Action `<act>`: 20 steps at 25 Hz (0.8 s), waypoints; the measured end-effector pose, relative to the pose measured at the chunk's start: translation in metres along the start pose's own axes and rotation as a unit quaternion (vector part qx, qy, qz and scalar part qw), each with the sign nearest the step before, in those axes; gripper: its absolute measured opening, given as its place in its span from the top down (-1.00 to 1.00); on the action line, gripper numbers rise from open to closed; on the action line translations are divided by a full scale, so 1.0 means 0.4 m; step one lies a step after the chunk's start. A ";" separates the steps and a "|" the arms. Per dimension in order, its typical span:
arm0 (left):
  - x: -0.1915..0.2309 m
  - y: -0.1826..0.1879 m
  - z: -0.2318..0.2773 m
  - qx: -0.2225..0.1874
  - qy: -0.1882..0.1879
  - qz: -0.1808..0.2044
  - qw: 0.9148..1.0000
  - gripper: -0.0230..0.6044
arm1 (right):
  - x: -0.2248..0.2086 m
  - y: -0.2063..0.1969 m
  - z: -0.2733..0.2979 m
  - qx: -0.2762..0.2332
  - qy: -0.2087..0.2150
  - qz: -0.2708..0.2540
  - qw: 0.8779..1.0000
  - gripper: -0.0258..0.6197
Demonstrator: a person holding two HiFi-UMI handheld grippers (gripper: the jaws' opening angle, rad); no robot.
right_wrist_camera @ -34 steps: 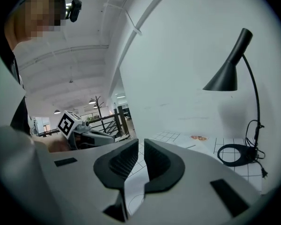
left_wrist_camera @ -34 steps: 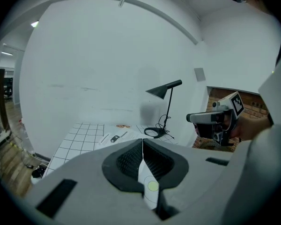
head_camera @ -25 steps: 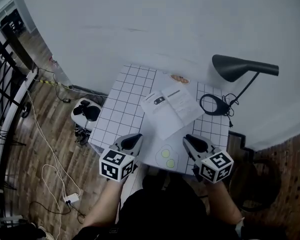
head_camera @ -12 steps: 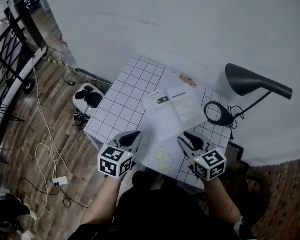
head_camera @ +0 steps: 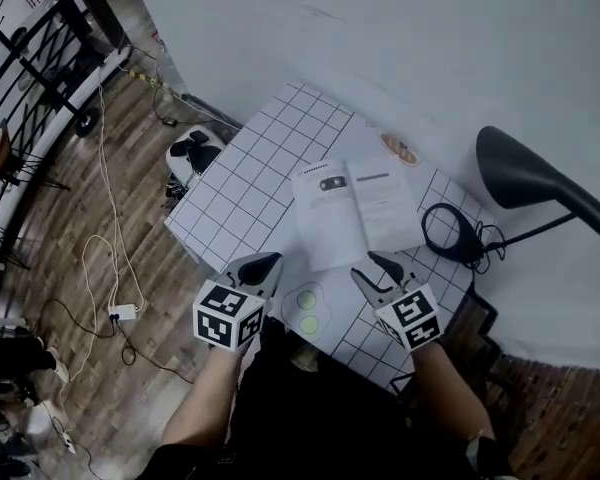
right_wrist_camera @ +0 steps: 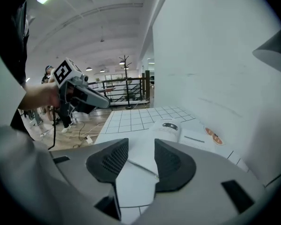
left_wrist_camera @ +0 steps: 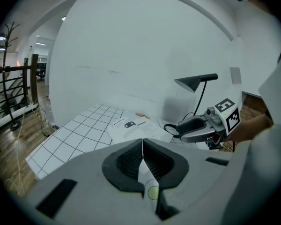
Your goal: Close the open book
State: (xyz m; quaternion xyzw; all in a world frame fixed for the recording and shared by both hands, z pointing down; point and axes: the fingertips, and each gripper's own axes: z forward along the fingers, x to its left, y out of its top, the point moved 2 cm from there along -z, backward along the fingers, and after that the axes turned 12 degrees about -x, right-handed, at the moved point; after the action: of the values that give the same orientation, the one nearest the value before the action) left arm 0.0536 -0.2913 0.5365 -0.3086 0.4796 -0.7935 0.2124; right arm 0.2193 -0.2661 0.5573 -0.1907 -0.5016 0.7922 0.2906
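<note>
As both hover empty by the near edge of the open book (head_camera: 355, 208), left gripper (head_camera: 263, 265) is closed, right gripper (head_camera: 379, 267) opening.

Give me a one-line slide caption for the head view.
Open book on the gridded table; left gripper shut, right gripper empty with jaws opening, both near its front edge.

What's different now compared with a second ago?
Both claws have dropped toward the table. The right claw is now at the near edge of the open book, its jaws opening with nothing between them. The left claw is shut and empty. Nothing was grabbed; the book lies open as before.
</note>
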 end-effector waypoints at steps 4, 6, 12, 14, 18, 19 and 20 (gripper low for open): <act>-0.007 -0.038 0.009 0.010 0.024 -0.012 1.000 0.89 | -0.008 -0.053 0.037 0.025 0.038 -0.050 0.998 0.35; -0.006 -0.060 0.009 0.018 0.033 -0.015 0.999 0.89 | -0.007 -0.077 0.054 0.032 0.053 -0.067 0.996 0.33; 0.009 -0.127 0.001 0.036 0.049 -0.026 0.998 0.89 | -0.001 -0.153 0.103 0.064 0.074 -0.138 0.986 0.26; 0.013 -0.148 0.001 0.040 0.051 -0.029 0.997 0.89 | 0.002 -0.178 0.122 0.074 0.079 -0.159 0.981 0.22; 0.016 -0.179 0.001 0.043 0.054 -0.038 0.997 0.89 | -0.004 -0.216 0.158 0.096 0.076 -0.213 0.969 0.17; 0.015 -0.185 -0.001 0.043 0.054 -0.040 0.997 0.89 | -0.004 -0.226 0.165 0.103 0.075 -0.232 0.964 0.16; 0.014 -0.190 -0.004 0.043 0.055 -0.042 0.997 0.89 | -0.005 -0.235 0.171 0.109 0.074 -0.251 0.959 0.16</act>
State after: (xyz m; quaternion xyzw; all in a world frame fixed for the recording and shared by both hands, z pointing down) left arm 0.0453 -0.2597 0.6054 -0.2749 0.4423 -0.8375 0.1652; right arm 0.2054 -0.2834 0.6714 -0.0836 -0.4208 0.7273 0.5356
